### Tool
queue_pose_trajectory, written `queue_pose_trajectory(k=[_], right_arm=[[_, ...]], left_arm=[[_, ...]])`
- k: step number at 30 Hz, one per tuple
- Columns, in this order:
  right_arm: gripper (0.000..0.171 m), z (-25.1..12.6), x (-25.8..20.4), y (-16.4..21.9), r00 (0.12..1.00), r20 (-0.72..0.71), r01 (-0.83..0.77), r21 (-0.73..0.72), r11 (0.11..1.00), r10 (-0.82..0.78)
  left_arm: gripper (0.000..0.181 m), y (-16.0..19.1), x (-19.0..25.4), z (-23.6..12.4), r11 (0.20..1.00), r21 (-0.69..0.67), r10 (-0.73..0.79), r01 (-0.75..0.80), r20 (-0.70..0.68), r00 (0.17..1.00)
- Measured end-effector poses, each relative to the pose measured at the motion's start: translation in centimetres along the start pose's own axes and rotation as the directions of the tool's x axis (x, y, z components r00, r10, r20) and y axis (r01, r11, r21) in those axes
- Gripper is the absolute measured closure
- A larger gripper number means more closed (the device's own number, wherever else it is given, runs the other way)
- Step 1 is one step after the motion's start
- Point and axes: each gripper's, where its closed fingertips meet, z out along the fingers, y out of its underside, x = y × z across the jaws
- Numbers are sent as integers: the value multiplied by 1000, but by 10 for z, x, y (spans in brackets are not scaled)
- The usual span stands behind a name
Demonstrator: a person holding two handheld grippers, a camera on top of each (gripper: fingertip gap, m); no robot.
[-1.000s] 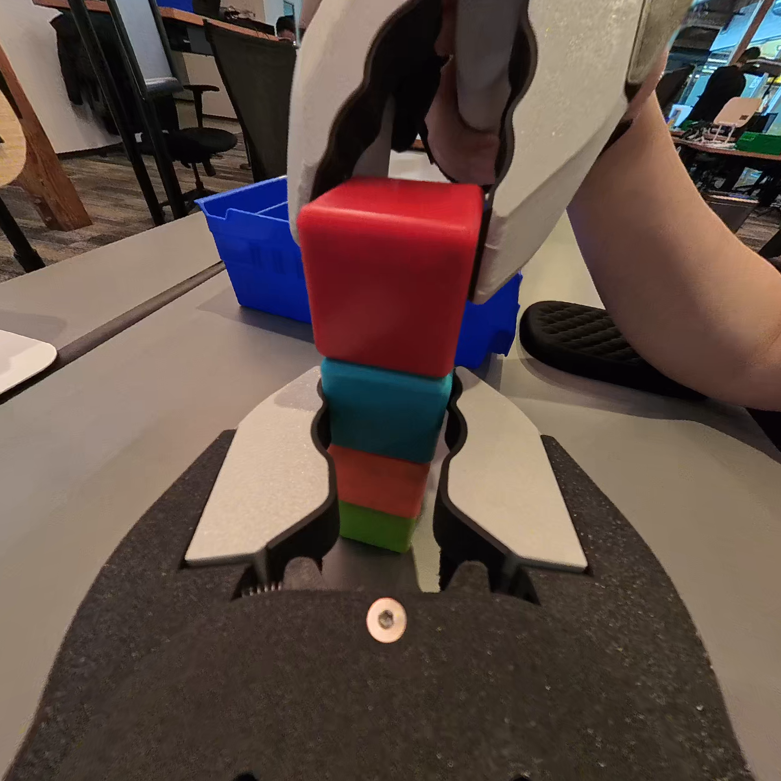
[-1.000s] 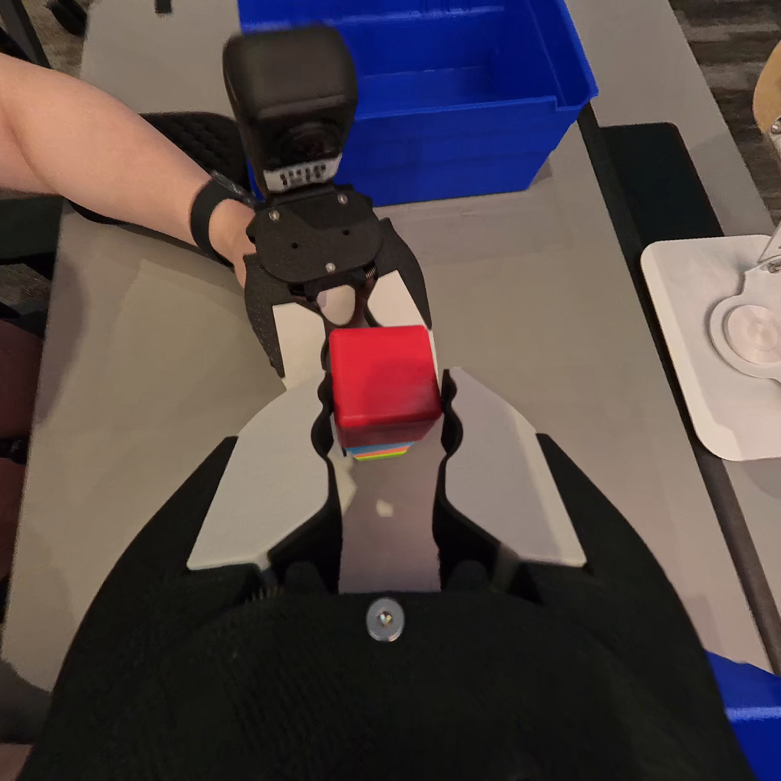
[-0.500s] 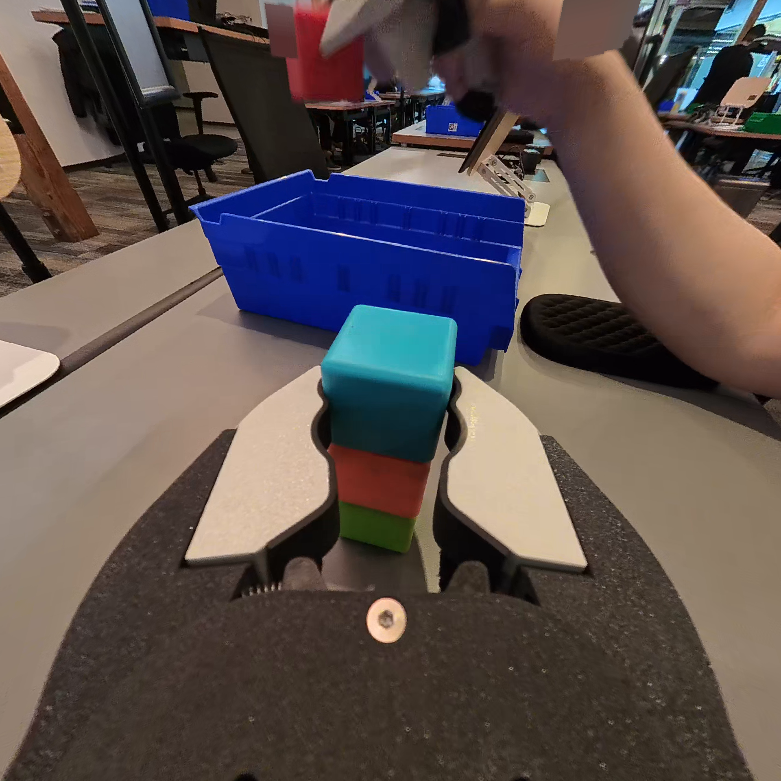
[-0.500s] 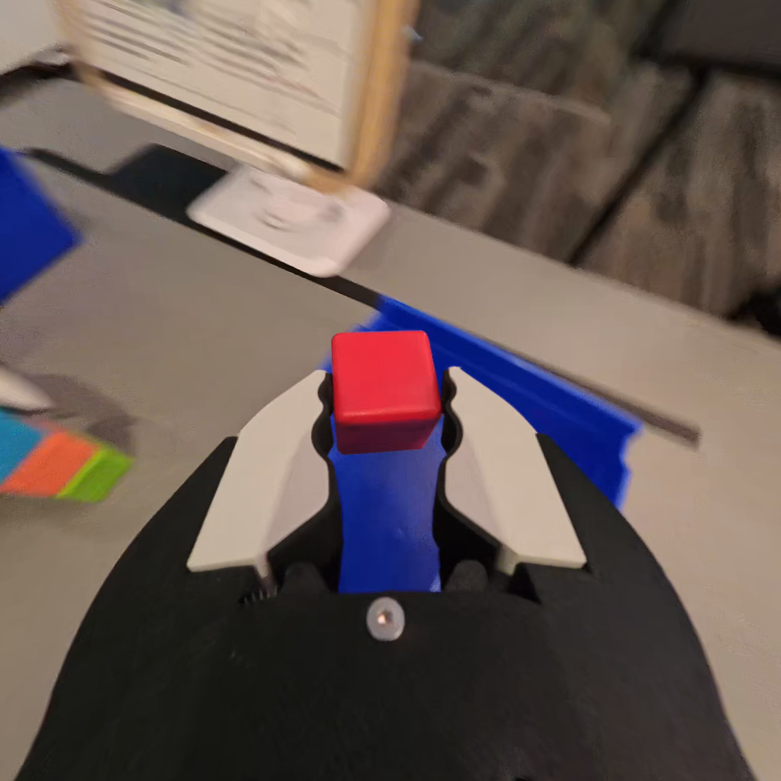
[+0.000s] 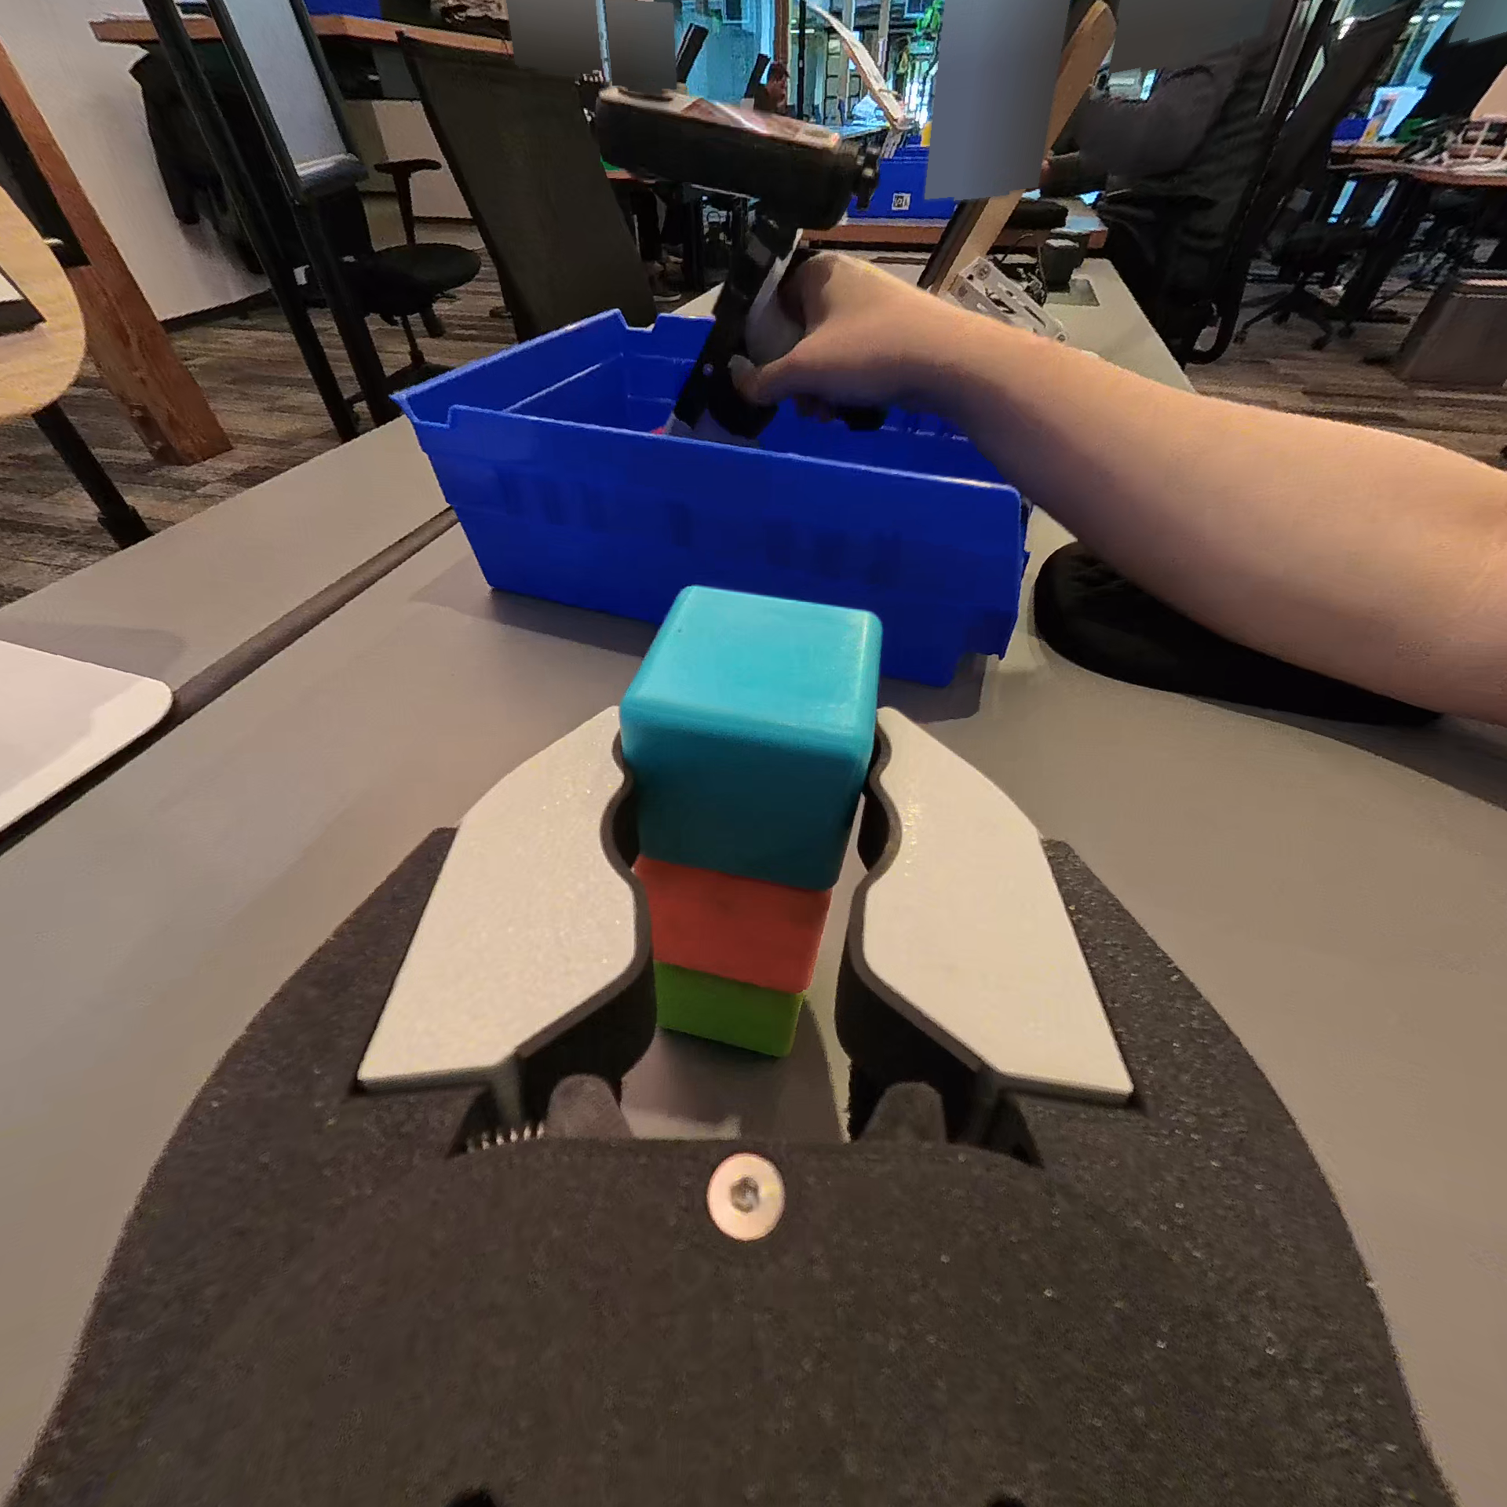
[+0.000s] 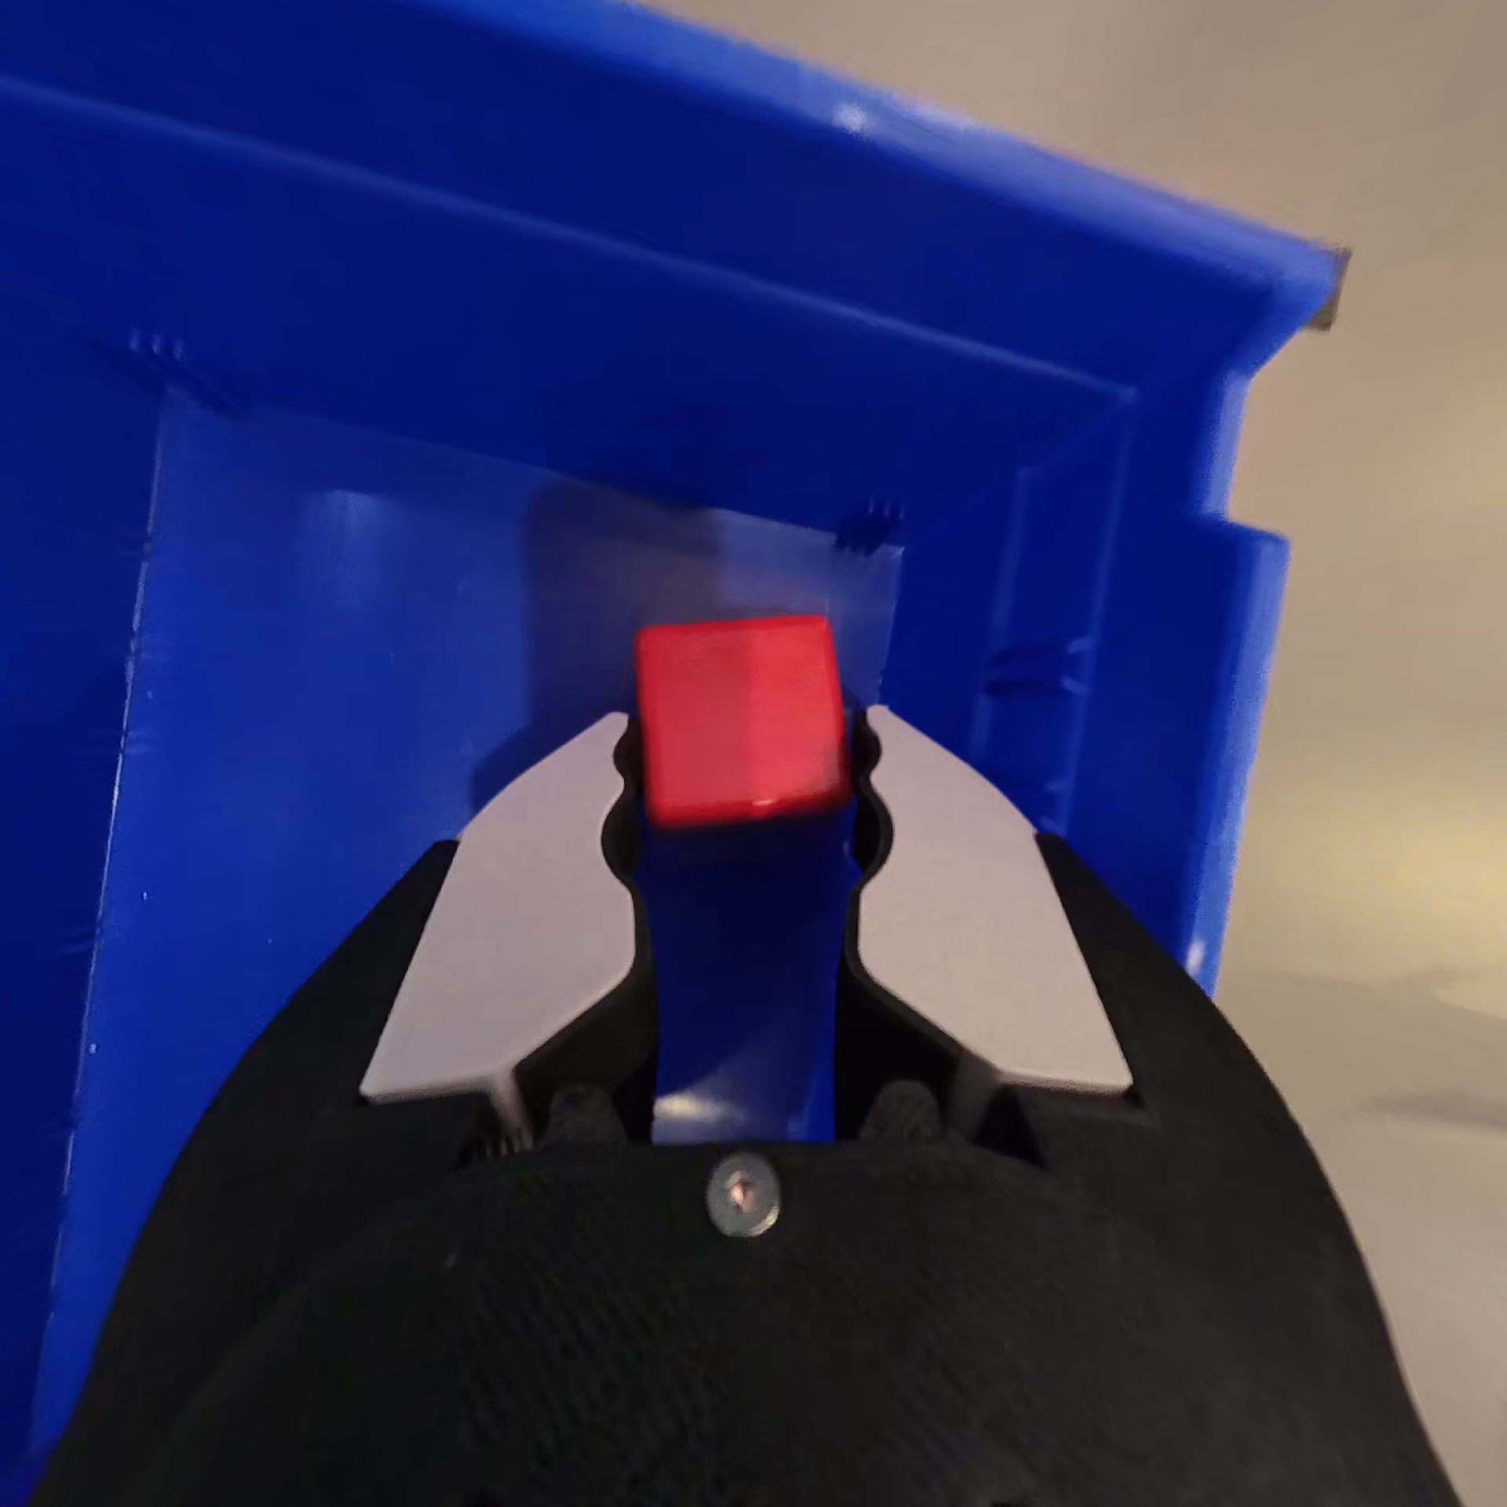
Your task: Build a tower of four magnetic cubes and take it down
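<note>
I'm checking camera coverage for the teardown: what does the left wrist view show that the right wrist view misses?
Only the left wrist view: the teal cube on the orange cube on the green cube, between the left gripper fingers. Only the right: the red cube in the right gripper. Both: the blue bin.

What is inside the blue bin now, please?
The right gripper reaches into the blue bin, holding the red cube above its floor. No other cube shows there, but the gripper body covers the nearer floor.
</note>
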Motion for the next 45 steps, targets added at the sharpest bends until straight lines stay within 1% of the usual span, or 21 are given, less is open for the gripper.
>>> queue_pose_trajectory(k=[3,5,7,8,10,12,14,15,16,17,18,19,21,22,24,26,30,35,36,37,45], right_arm=[[119,1,-4,14,1000,21,1,-96,995,1],[117,-1,-6,10,999,31,15,-81,997,-12],[114,-8,-8,4,999,42,23,-53,998,-21],[113,-16,-8,-1,999,42,29,-27,999,-28],[113,-38,-11,-15,998,50,41,49,998,-43],[112,-69,-25,-35,989,104,83,167,982,-101],[113,-110,-52,-57,963,159,157,331,930,-219],[113,-132,-73,-66,933,196,199,420,886,-302],[113,-156,-99,-72,883,237,239,516,822,-405],[113,-180,-129,-74,809,273,268,616,740,-520],[114,-203,-163,-69,702,309,283,706,649,-641],[113,-221,-195,-57,576,338,282,772,569,-744],[113,-236,-244,-29,356,357,300,832,467,-864],[112,-234,-261,-18,281,367,332,830,448,-887],[107,-221,-286,-5,210,396,400,799,448,-894],[106,-206,-303,4,176,413,454,772,446,-894],[105,-186,-322,18,133,459,523,721,455,-879],[106,-169,-337,28,116,468,583,683,441,-876],[116,-166,-338,28,118,464,598,673,436,-878],[120,-165,-338,29,116,467,607,665,434,-877],[121,-165,-338,30,126,481,630,637,445,-867]], left_arm=[[130,1,-3,-2,1000,-12,-23,23,2,1000],[130,3,-5,-3,1000,-22,-22,22,18,1000],[118,7,-6,-4,999,-41,2,0,35,999],[116,11,-5,-4,998,-64,6,-4,38,999],[112,21,-2,-3,993,-117,17,-13,37,999],[107,35,-3,-1,980,-193,57,-46,54,997],[105,44,-6,1,966,-246,97,-76,75,992],[105,48,-5,3,963,-257,102,-82,68,992],[104,50,-4,4,961,-264,104,-84,65,992],[105,51,-5,6,960,-267,107,-85,69,992],[110,50,-7,6,961,-262,110,-86,79,991],[115,49,-8,6,964,-252,105,-81,83,991],[125,47,-10,7,972,-227,70,-51,76,995],[126,47,-10,7,976,-217,45,-30,65,997],[127,47,-10,7,977,-211,21,-9,52,998],[127,47,-9,8,976,-215,21,-14,31,999],[128,47,-9,8,977,-214,19,-12,31,999],[128,47,-8,8,977,-215,17,-12,20,1000],[128,47,-8,8,977,-215,19,-14,18,1000],[128,47,-8,8,977,-215,20,-15,20,1000],[128,47,-7,8,976,-218,10,-6,15,1000]])
